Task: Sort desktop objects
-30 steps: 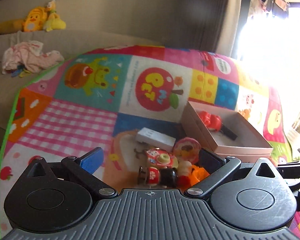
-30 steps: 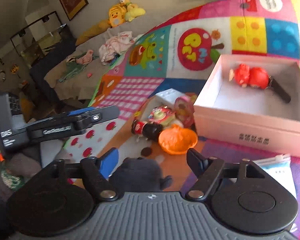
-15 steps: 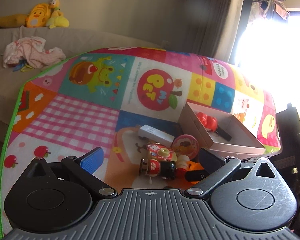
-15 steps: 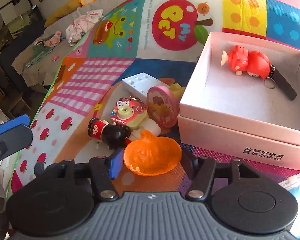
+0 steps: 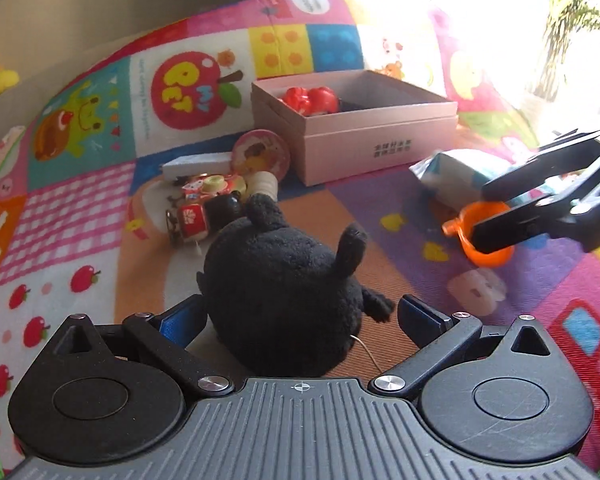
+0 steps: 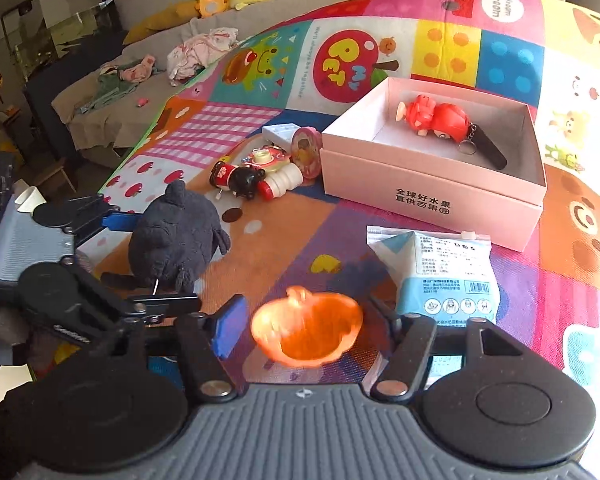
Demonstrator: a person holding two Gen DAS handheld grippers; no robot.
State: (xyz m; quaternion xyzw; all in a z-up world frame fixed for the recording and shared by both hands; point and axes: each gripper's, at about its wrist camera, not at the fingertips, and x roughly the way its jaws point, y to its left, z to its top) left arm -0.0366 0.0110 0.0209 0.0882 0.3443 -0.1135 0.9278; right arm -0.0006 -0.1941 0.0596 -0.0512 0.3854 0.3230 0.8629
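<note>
A black plush toy [image 5: 284, 300] sits on the colourful play mat between the jaws of my left gripper [image 5: 300, 316], which is open; the pads stand beside it with a small gap on the right. In the right wrist view the same plush [image 6: 176, 240] is at the left, with the left gripper [image 6: 148, 260] around it. An orange pumpkin cup [image 6: 306, 326], blurred, lies between the jaws of my right gripper [image 6: 312, 328], which are opening; gaps show on both sides. From the left wrist, that cup [image 5: 480, 236] and right gripper [image 5: 482, 216] are at the right.
An open pink box [image 6: 420, 196] holds a red figure keychain [image 6: 436, 118]. Left of it lie a round pink tin [image 6: 306, 152], a red-and-black doll [image 6: 236, 176] and other small toys. A pale blue tissue packet [image 6: 440, 276] lies beside the cup. A sofa with clothes is beyond the mat.
My left gripper swung down and over to the black plush, which now sits between its jaws. My right gripper carried the pumpkin cup away from the toy pile and has widened.
</note>
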